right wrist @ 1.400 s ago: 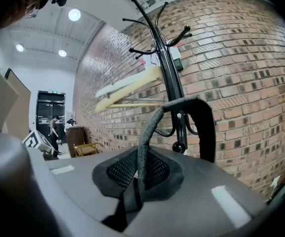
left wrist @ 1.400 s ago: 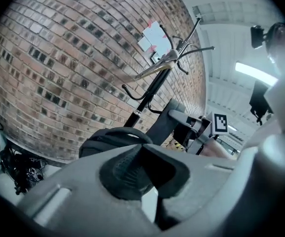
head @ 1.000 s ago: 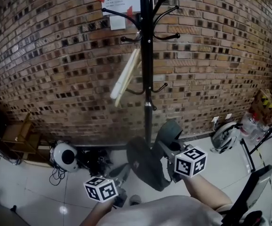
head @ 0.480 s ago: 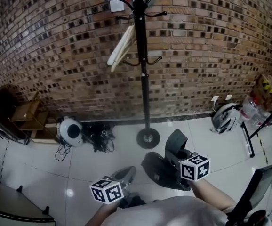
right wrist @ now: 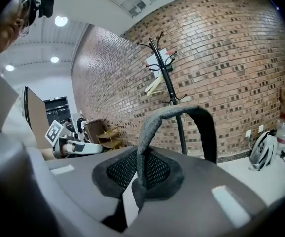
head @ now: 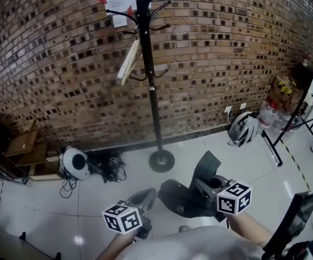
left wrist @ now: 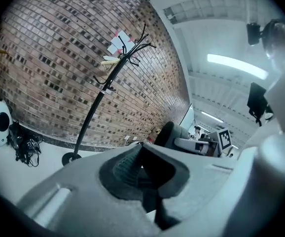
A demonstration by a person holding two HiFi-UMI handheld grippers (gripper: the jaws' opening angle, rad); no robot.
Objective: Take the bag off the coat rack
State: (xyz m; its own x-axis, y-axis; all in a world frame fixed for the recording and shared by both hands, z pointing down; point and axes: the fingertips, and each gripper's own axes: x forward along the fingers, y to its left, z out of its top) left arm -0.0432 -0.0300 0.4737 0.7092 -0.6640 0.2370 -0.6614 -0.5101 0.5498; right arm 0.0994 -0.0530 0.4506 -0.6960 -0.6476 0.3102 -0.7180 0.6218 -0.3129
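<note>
The black coat rack (head: 148,64) stands against the brick wall, its round base (head: 161,160) on the white floor. A pale wooden hanger (head: 126,64) hangs from one of its hooks. The dark grey bag (head: 181,197) is off the rack, hanging low in front of me. My right gripper (head: 213,186) is shut on its strap (right wrist: 182,115), which loops up from between the pads (right wrist: 155,174). My left gripper (head: 140,199) is just left of the bag, jaws together with nothing in them. The rack (left wrist: 100,98) also shows in the left gripper view.
A white round device (head: 75,163) and tangled cables (head: 108,164) lie left of the rack's base. A wooden shelf (head: 24,148) stands at the far left. At the right are a helmet (head: 243,128), water bottles (head: 267,115) and a black stand (head: 292,123).
The rack has drawn away and to the left in the head view. The bag, still in the right gripper, now hangs well clear of the pole and its base.
</note>
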